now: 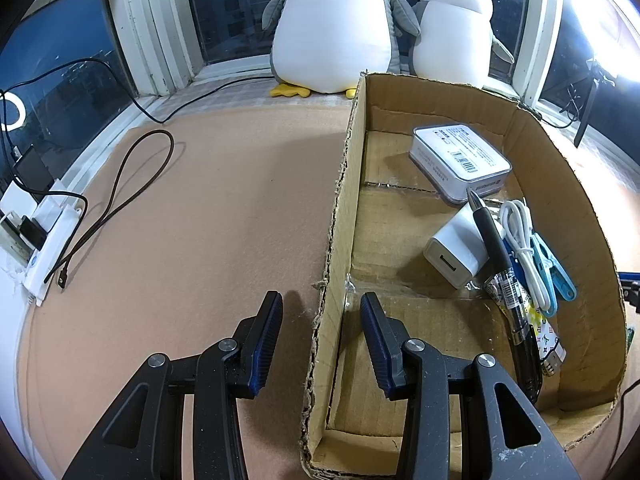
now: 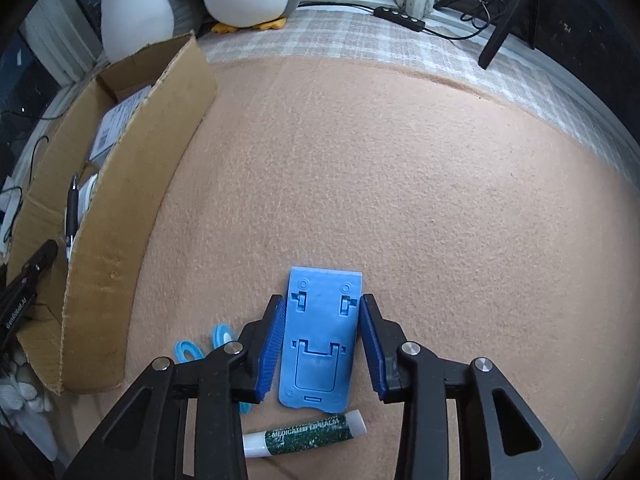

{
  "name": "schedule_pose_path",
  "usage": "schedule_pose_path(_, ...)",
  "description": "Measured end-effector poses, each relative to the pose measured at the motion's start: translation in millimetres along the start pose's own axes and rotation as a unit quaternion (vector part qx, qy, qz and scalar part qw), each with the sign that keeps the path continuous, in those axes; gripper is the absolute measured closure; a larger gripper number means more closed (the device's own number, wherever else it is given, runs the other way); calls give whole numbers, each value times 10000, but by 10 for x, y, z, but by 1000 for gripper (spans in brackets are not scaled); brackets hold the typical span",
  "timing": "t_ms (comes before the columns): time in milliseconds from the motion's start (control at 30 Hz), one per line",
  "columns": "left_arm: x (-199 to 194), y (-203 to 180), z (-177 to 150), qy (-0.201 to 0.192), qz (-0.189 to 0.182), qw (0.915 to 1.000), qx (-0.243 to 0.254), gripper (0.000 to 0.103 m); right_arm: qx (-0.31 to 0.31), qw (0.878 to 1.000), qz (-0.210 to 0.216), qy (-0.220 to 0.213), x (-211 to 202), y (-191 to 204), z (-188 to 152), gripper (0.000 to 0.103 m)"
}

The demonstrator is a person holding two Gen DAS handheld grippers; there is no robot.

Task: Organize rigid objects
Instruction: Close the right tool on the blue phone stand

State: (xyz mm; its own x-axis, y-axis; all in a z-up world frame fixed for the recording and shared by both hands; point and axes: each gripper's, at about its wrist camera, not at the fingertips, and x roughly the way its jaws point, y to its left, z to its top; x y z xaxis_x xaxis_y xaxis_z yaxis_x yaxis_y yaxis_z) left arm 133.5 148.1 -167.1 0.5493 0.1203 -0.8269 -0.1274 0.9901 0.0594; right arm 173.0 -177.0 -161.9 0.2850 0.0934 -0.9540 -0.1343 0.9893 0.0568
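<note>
Peach felt is covering the desk (image 2: 400, 160), with a window sill and two plush penguins (image 1: 336, 28) sitting behind.

Right tongs (image 2: 322, 344): pointing steeply down, straddling the blue phone stand (image 2: 320, 340), which is lying flat on the felt; the left pad looks to be touching its edge, the right pad is standing just off it, so the stand is not yet being gripped.

Left tongs (image 1: 320, 336): straddling the near wall of the cardboard box (image 1: 340, 216), at their narrowest; whether the pads are pinching the wall, I cannot tell.

Nearby: a lip balm tube (image 2: 306, 436) is lying just below the stand, and blue scissor handles (image 2: 200, 344) are lying beside the left finger.

Box contents: white tin (image 1: 460, 160), charger (image 1: 460, 248), pen (image 1: 500, 268), cable (image 1: 524, 240).

Risk: the stand is thin and flat, so the pads may be sliding over its edges, or nudging the balm.
</note>
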Motion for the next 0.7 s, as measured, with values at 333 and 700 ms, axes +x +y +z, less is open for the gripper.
schedule_pose_path(333, 4, 0, 1, 4, 18, 10000, 3, 59, 253, 9988, 182, -389, -111, -83, 121, 70)
schedule_pose_path(700, 2, -6, 0, 5, 57, 10000, 1, 59, 129, 9935, 487, -1019, -578, 90, 248, 70)
